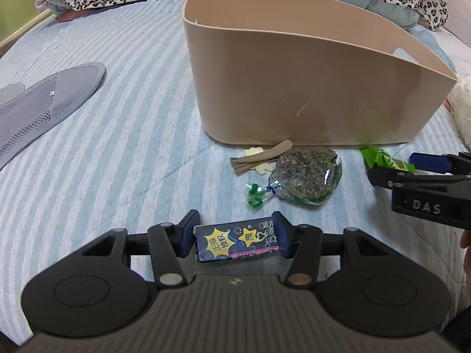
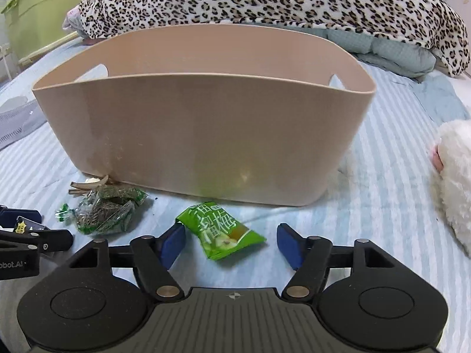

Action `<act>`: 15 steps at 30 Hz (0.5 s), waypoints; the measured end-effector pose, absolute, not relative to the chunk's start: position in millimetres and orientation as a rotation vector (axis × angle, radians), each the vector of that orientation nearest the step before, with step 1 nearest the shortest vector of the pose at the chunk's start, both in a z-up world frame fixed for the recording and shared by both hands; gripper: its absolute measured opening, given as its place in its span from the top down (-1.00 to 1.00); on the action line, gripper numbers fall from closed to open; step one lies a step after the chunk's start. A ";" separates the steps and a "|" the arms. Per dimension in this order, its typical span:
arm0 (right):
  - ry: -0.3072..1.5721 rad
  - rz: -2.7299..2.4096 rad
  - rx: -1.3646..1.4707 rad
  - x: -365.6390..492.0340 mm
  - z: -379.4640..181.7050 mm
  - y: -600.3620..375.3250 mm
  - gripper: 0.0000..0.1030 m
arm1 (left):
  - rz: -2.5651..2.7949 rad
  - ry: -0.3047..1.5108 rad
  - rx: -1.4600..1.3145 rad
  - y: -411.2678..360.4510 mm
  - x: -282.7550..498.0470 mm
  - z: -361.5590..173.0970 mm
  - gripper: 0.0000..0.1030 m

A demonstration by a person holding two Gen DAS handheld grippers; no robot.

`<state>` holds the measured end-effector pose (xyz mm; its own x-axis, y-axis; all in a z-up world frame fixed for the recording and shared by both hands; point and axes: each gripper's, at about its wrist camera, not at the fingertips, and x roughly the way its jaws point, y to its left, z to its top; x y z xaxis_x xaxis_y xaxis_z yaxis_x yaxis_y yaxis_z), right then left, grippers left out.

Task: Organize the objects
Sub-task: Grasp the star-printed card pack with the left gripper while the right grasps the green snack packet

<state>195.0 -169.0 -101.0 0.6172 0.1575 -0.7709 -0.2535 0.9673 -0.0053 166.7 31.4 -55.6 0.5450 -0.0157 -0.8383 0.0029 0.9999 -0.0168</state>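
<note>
My left gripper (image 1: 235,236) is shut on a dark blue packet with yellow stars (image 1: 237,242), low over the striped bedspread. My right gripper (image 2: 231,242) is open, its fingers either side of a green snack packet (image 2: 219,229) lying on the bed in front of the beige plastic basket (image 2: 200,135). The basket also shows in the left wrist view (image 1: 309,88). A clear bag of dark seeds (image 1: 304,178) and a beige hair clip (image 1: 262,157) lie by the basket's front wall. They also show in the right wrist view: the seed bag (image 2: 103,211) and the clip (image 2: 85,186).
A grey mesh slipper (image 1: 38,108) lies at the left. A leopard-print blanket (image 2: 279,3) is heaped behind the basket. A white fluffy toy (image 2: 453,182) sits at the right. A green bin (image 2: 44,8) stands at the far left.
</note>
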 end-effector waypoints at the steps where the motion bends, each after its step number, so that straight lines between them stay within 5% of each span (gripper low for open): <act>1: 0.876 0.230 -0.124 196.8 -103.2 -167.6 -0.40 | -0.011 0.994 -0.017 32.1 167.6 -55.9 -0.07; 5: 0.863 0.225 -0.114 202.9 -106.5 -165.5 -0.40 | -0.013 0.992 -0.022 34.1 169.4 -57.2 -0.07; 9: 0.862 0.256 -0.097 204.5 -107.2 -165.8 0.34 | -0.015 0.993 -0.027 34.9 169.5 -57.8 -0.07; 15: 0.864 0.284 -0.081 198.9 -102.7 -170.7 0.65 | -0.011 0.981 -0.018 33.2 165.8 -54.6 -0.06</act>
